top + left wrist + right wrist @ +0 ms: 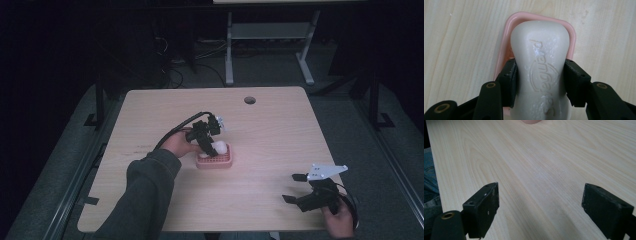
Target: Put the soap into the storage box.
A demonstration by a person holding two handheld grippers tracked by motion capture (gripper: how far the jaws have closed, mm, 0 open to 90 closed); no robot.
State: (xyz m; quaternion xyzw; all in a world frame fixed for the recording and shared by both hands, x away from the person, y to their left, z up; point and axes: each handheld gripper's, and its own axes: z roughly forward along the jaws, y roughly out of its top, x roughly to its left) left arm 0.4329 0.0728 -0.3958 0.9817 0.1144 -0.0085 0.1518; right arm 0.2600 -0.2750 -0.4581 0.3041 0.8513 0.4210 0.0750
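1. The left gripper point(207, 142) pinches the white soap bar point(541, 65) across its waist, jaws pressed on both flanks
2. The soap's long axis runs straight out from the jaws, directly above the pink soap dish point(505, 37)
3. Right of the dish, well apart, the right gripper point(295, 187) hovers over the worktop point(270, 130), jaws spread, holding nothing

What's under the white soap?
A pink soap dish sits under the soap, which the left gripper squeezes. The soap covers most of the dish's inside, so that part is hidden.
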